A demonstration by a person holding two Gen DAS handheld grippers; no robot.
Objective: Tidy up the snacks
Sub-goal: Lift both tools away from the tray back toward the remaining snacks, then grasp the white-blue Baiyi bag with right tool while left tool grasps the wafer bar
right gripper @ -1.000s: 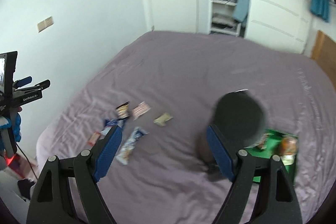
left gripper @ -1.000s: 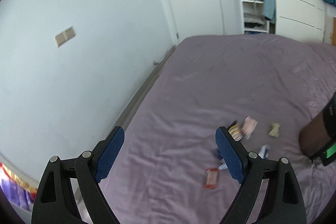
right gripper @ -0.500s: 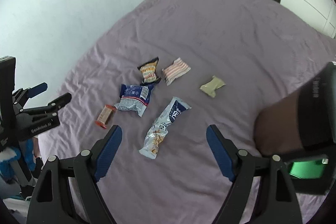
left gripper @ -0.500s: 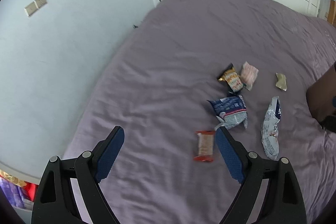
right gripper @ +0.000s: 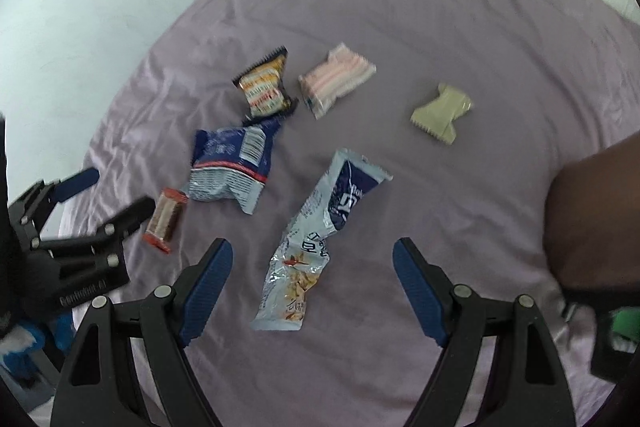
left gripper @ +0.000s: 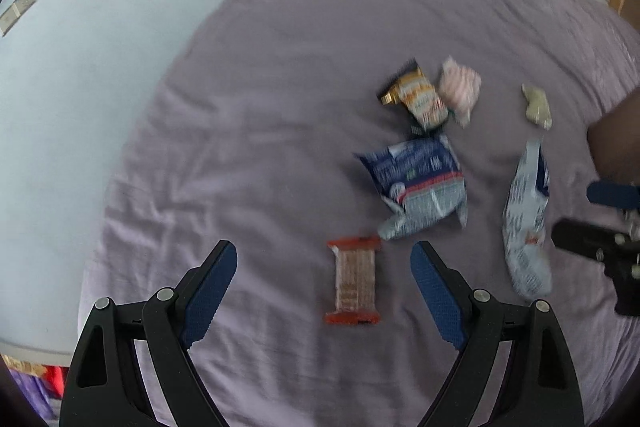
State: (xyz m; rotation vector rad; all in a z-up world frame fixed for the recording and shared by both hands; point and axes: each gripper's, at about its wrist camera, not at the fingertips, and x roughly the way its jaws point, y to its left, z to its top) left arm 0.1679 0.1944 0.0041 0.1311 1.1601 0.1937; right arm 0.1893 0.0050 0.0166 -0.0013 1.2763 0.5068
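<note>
Snacks on bed [left gripper: 280, 67]: red bar [left gripper: 355, 279] between spread left gripper [left gripper: 324, 279] fingers, long silver packet [right gripper: 316, 247] between spread right gripper [right gripper: 312, 279] fingers, untouched.

Bed sheet [right gripper: 440, 7] is showing as matt lilac cloth, softly wrinkled; long silver-blue packet [right gripper: 316, 239] is looking like crinkled glossy foil, catching light; blue bag [right gripper: 232, 163] is reading as shiny plastic film, creased; red-ended bar wrapper [left gripper: 354, 279] is looking smooth with clear glossy film; striped pink pack [right gripper: 336, 79] is appearing semi-matt plastic; beige pack [right gripper: 440, 113] is looking dull, papery; left gripper [left gripper: 324, 283] and right gripper [right gripper: 312, 279] are showing matt black plastic arms, ribbed blue rubbery pads, metal rivets
</note>
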